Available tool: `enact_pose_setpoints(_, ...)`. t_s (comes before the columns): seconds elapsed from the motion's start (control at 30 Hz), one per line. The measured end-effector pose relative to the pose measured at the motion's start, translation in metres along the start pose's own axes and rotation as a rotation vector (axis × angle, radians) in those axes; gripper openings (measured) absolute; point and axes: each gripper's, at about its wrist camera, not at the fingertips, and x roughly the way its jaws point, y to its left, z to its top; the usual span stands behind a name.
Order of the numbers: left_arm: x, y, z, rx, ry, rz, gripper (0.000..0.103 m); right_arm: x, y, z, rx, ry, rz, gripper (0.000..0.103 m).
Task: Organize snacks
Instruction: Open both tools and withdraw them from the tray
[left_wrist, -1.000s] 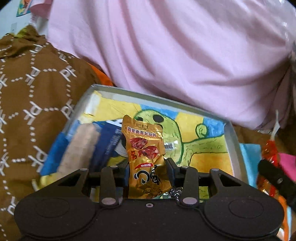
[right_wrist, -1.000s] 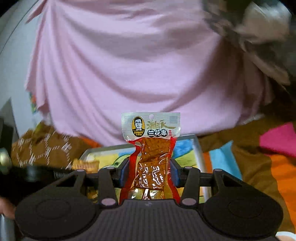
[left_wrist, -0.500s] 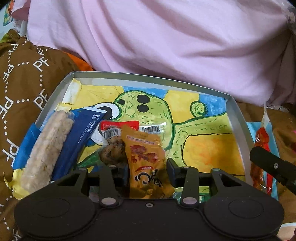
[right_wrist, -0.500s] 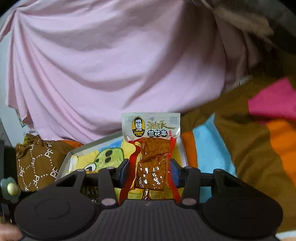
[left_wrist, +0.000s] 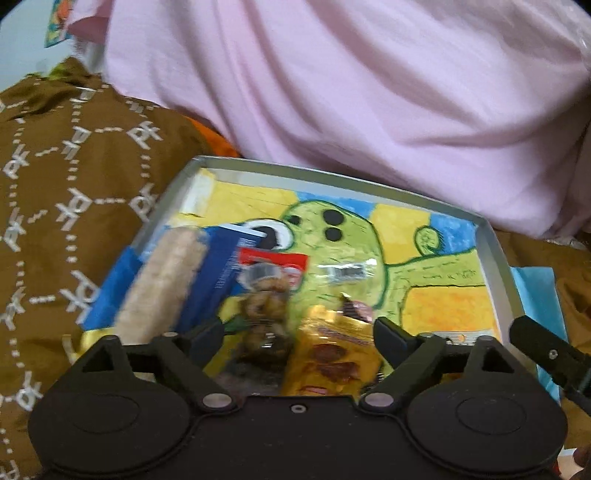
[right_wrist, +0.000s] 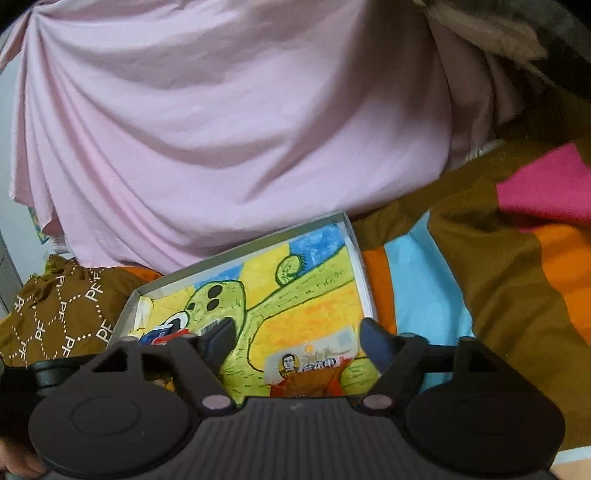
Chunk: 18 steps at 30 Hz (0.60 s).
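Snacks: gold packet (left_wrist: 332, 354) between left gripper (left_wrist: 297, 338) jaws, red-trimmed packet (right_wrist: 314, 369) between right gripper (right_wrist: 297, 341) jaws; both jaws opening, untouched. Tray (left_wrist: 495, 251) holds several; placement nearly done.

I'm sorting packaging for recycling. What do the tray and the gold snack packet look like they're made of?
Tray: probably thin cardboard; its matte grey rim folds into sharp, straight corners, and a painted cartoon covers its floor. Metal can't be ruled out.
Gold snack packet: likely metallised plastic film; it is glossy, crinkled and printed, though blur hides detail.
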Motion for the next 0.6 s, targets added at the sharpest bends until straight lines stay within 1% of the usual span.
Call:
enact_pose_setpoints(0.03, -0.005, 0.004, 0.0, -0.003, -0.006, 0.002, 0.092, -0.003, 0.003, 0.0, -0.017, -0.008, -0.002, 0.084)
enact_pose_setpoints(0.1, -0.017, 0.012, 0.002, -0.007, -0.022, 0.009, 0.1, -0.01, 0.01, 0.002, -0.037, -0.02, -0.004, 0.088)
enact_pose_setpoints(0.13, -0.023, 0.016, 0.002, -0.01, -0.034, 0.013, 0.102, -0.014, 0.014, 0.003, -0.048, -0.03, -0.005, 0.09)
enact_pose_setpoints(0.2, -0.037, 0.023, 0.001, -0.017, -0.059, 0.016, 0.102, -0.025, 0.021, 0.004, -0.063, -0.05, -0.01, 0.094)
enact_pose_setpoints(0.27, -0.051, 0.03, 0.001, -0.021, -0.073, 0.01, 0.102, -0.037, 0.031, 0.006, -0.078, -0.076, -0.015, 0.1)
enact_pose_setpoints(0.33, -0.065, 0.037, 0.0, -0.029, -0.091, 0.002, 0.102, -0.051, 0.041, 0.006, -0.09, -0.102, -0.017, 0.103)
enact_pose_setpoints(0.4, -0.081, 0.045, -0.002, -0.037, -0.113, -0.004, 0.102, -0.066, 0.051, 0.005, -0.093, -0.115, -0.016, 0.103)
enact_pose_setpoints(0.5, -0.105, 0.058, -0.006, -0.043, -0.142, -0.01, 0.102, -0.084, 0.067, 0.004, -0.062, -0.106, 0.004, 0.103)
enact_pose_setpoints(0.6, -0.127, 0.07, -0.012, -0.043, -0.151, -0.007, 0.102, -0.103, 0.086, -0.001, -0.039, -0.106, 0.029, 0.103)
